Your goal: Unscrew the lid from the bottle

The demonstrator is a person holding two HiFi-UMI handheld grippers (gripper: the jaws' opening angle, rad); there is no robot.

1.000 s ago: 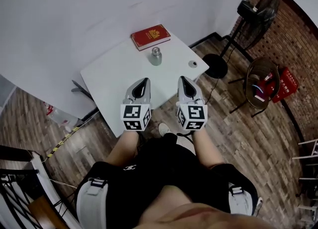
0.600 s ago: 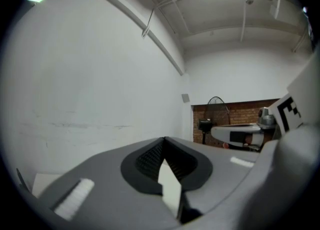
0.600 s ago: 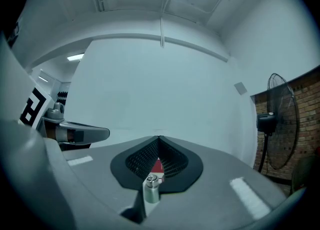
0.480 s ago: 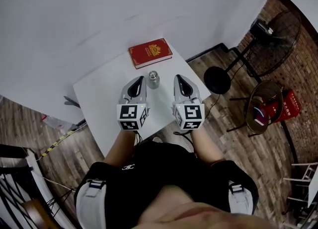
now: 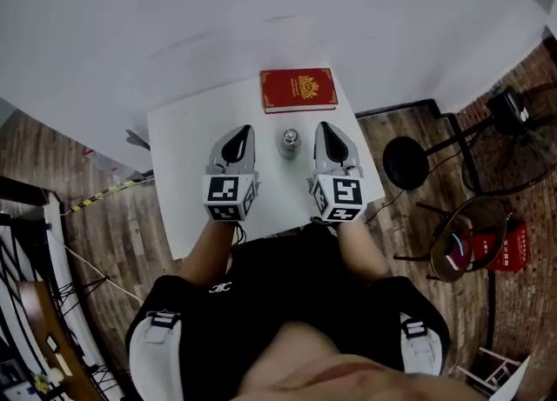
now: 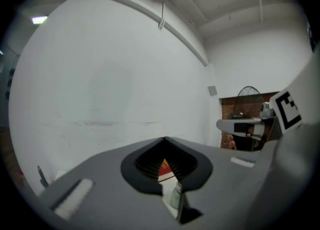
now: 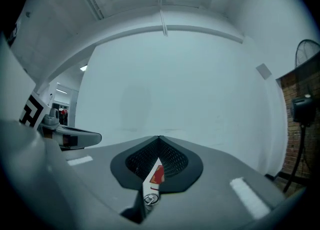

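Flanking: left gripper (image 5: 244,130) and right gripper (image 5: 323,126) sit either side of the bottle (image 5: 288,149), probably so one can steady it while the other takes the lid (image 5: 290,137).
Tongs: both pairs of jaws pressed together, holding nothing.
Bottle: upright mid-table, lid on, just near of the red book (image 5: 298,90).
Room: bare table (image 5: 183,156) to the left; right edge close beside the right gripper.

A red book (image 5: 298,90) lies flat at the far edge of the white counter (image 5: 187,156), close to the white wall (image 5: 174,25). Right of the counter, on the wood floor (image 5: 104,243), stand a black fan (image 5: 404,163), a round basket (image 5: 473,217) and a red crate (image 5: 507,247).
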